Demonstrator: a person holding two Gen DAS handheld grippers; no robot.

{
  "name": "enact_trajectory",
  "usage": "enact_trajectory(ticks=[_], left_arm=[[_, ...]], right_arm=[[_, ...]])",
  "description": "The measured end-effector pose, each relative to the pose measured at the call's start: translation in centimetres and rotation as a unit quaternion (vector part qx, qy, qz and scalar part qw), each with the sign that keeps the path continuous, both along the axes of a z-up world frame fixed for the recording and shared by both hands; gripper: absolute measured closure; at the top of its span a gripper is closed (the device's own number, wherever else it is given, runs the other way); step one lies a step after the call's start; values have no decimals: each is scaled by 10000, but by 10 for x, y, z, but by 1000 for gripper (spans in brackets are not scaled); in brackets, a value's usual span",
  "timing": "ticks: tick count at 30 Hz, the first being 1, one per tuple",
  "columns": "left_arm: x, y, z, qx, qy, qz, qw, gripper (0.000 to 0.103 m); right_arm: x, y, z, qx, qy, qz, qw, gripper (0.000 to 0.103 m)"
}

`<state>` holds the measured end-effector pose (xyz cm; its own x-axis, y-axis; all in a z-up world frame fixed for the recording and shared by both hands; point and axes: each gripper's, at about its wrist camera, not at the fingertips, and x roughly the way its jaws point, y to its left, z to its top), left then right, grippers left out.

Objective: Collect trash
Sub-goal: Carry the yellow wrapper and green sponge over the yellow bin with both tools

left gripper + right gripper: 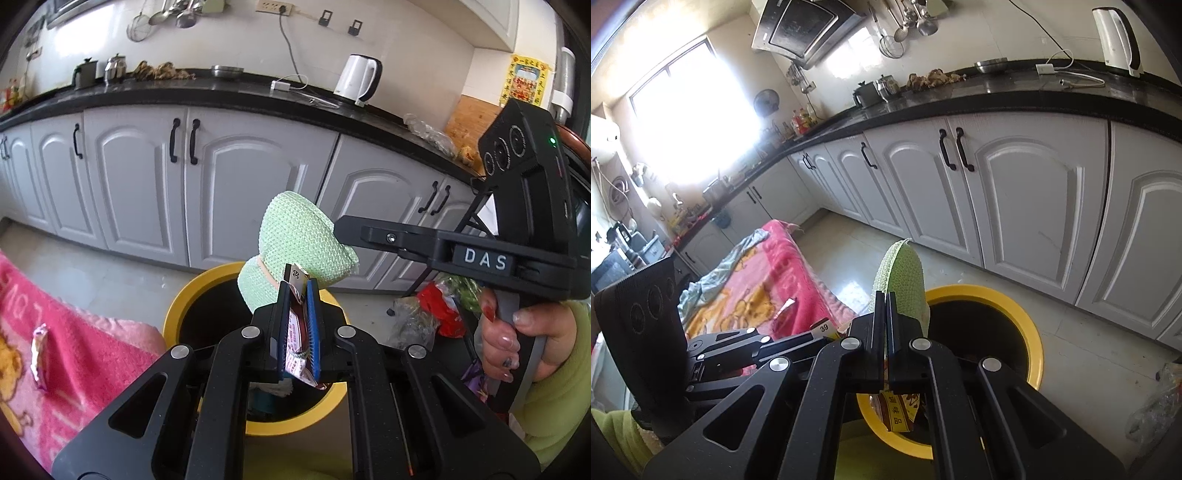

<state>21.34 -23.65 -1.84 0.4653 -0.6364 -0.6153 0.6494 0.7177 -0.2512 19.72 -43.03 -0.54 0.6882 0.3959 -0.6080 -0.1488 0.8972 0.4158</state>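
My left gripper [297,286] is shut on a pink and white snack wrapper [295,332], just above the yellow-rimmed trash bin [173,310]. A pale green foam net [303,240] hangs over the bin, pinched by my right gripper [337,229], which comes in from the right in a person's hand [517,332]. In the right wrist view, my right gripper [886,295] is shut on the green foam net [905,273], with the yellow bin [1034,354] below. The left gripper [827,332] shows at the left. A yellow and red wrapper [897,410] shows below the right fingers; I cannot tell whether it lies in the bin.
A pink blanket [74,332] lies left of the bin with a small wrapper [38,354] on it. Plastic bags [432,314] sit on the floor to the right. White cabinets [229,184] under a black counter run behind the bin.
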Motion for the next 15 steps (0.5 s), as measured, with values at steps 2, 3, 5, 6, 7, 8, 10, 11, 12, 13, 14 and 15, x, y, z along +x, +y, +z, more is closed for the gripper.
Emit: enact_trajectory(ticks=[2, 3, 5, 6, 7, 8, 10, 11, 12, 13, 14, 15], left_arm=[[3, 1, -6, -15, 49, 41, 10000, 98], [4, 2, -9, -25, 72, 64, 10000, 98], [8, 3, -16, -30, 137, 109, 9998, 98], [9, 3, -18, -20, 156, 128, 9998, 98], [11, 3, -21, -10, 176, 145, 9997, 98], [12, 3, -24, 2, 204, 164, 9997, 98], [15, 5, -30, 20, 257, 185, 9995, 98], [16, 5, -34, 37, 287, 197, 9994, 98], [17, 5, -37, 54, 312, 206, 9993, 98], [18, 6, -40, 76, 346, 217, 9991, 98], [19, 6, -43, 91, 371, 235, 9990, 98], [21, 7, -47, 88, 424, 240, 9988, 97]], right_arm=[[2, 3, -7, -58, 50, 14, 10000, 102], [3, 4, -10, -73, 81, 26, 9999, 102], [6, 7, -17, -110, 154, 37, 9998, 102], [8, 8, -22, -125, 195, 40, 9997, 102], [10, 8, -26, -139, 234, 38, 9996, 102], [10, 9, -29, -157, 261, 31, 9995, 102], [13, 10, -37, -174, 339, 20, 9993, 102], [14, 11, -41, -161, 382, 14, 9991, 102], [15, 11, -44, -153, 419, 9, 9990, 102], [17, 11, -48, -150, 468, 0, 9988, 102], [18, 12, -50, -152, 500, -9, 9986, 102], [19, 12, -54, -146, 540, -16, 9984, 102]])
